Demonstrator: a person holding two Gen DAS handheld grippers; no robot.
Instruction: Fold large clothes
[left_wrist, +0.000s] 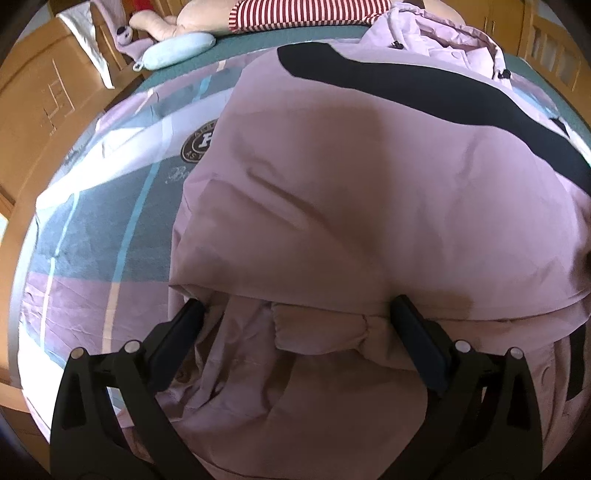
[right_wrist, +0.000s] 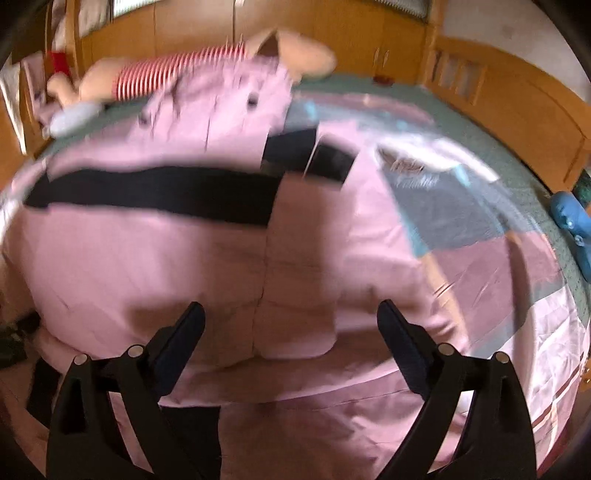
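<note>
Jacket (left_wrist: 351, 192) pink with black band, spread mid-bed (left_wrist: 92, 229), hem at near edge. Left gripper (left_wrist: 295, 306) and right gripper (right_wrist: 290, 314) both spread wide, holding nothing. Mid-fold, probably; right view blurred. Next: pinch hem corners, carry toward hood.

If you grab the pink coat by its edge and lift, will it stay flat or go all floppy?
Probably floppy: the coat already lies in soft folds and creases on the bed. It looks puffy and thick, so likely bulky more than heavy. Its smooth fabric might slip between the open fingers of the left hand-held gripper.
</note>
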